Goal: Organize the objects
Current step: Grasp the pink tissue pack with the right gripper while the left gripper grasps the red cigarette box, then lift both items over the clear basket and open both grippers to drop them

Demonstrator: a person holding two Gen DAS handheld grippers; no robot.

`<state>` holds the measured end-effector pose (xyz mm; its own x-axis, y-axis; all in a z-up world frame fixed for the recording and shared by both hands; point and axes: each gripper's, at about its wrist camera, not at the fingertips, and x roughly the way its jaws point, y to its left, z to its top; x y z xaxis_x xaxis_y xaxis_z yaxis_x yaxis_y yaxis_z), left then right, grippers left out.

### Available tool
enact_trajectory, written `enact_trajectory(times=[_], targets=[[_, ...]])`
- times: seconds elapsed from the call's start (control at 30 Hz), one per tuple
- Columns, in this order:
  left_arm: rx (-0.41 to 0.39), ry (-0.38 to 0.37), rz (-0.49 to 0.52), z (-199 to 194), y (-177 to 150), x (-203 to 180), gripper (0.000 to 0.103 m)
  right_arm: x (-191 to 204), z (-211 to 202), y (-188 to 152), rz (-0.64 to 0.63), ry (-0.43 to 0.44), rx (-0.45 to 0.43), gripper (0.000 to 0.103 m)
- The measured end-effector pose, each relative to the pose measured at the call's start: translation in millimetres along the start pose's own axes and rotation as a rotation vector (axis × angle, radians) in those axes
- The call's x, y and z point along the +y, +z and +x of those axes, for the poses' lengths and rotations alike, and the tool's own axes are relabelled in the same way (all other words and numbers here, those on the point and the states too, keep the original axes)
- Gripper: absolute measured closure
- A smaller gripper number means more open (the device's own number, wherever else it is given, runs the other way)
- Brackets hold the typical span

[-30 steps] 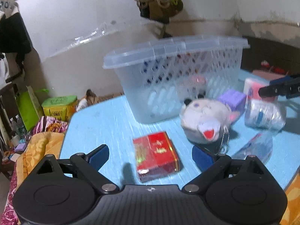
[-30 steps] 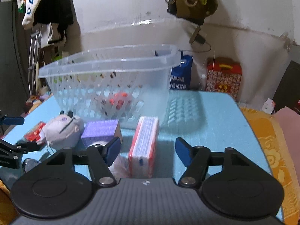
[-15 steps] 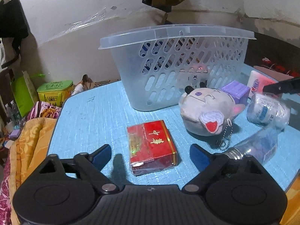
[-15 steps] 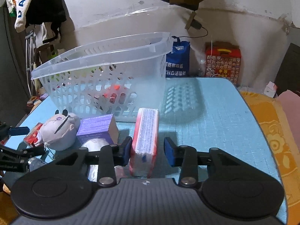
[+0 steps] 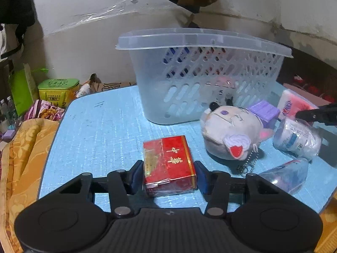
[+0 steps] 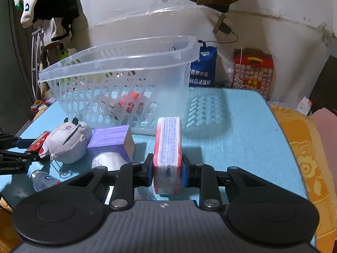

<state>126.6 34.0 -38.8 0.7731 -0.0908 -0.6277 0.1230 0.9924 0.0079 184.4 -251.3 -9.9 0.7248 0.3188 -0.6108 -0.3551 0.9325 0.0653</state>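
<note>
A red cigarette box [image 5: 168,162] lies flat on the blue table [image 5: 101,130]. My left gripper [image 5: 168,176] straddles it, jaws closing, and the blue pads touch both long sides. A red and white tissue pack [image 6: 168,139] stands on edge, with my right gripper [image 6: 166,168] shut on its near end. A clear slotted basket [image 5: 202,40] stands behind both, with a few small items inside. In the right wrist view the basket [image 6: 118,63] sits at back left.
Between the two grippers lie a grey plush toy [image 5: 227,135], a purple box [image 5: 263,110], a wrapped white roll [image 5: 297,139] and a plastic bottle [image 5: 284,175]. Orange bedding [image 6: 303,147] borders the table's right edge. Bags and boxes stand by the wall.
Both grippers' jaws have closed in from wide apart, the left around the red box, the right onto the tissue pack. The left view has rolled level.
</note>
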Motion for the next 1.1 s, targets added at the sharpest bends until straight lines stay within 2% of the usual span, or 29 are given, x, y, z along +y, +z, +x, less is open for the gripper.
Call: enact_trajectory(times=[0.13,0.33,0.53,0.77,1.1], targets=[[-0.048,0.005,-0.010,-9.0,1.0,5.2,0.048,-2.8,-9.3,5.6,-0.004,-0.011,-0.045,0.075],[-0.154,0.011,0.014,-25.7,4.3,-0.3,0.048,-1.0,-35.1,10.8,-0.040,-0.062,-0.168,0.075],[-0.264,0.004,0.005,-42.8,7.7,-0.7,0.048,-10.7,-58.0,16.7,0.006,-0.042,-0.275,0.075],[-0.352,-0.001,0.038,-58.5,9.2,-16.1,0.048,-11.6,-60.9,21.1,0.029,-0.030,-0.305,0.075],[-0.464,0.030,-0.008,-82.4,23.0,-14.4,0.048,-10.3,-77.9,23.1,0.020,-0.028,-0.374,0.075]])
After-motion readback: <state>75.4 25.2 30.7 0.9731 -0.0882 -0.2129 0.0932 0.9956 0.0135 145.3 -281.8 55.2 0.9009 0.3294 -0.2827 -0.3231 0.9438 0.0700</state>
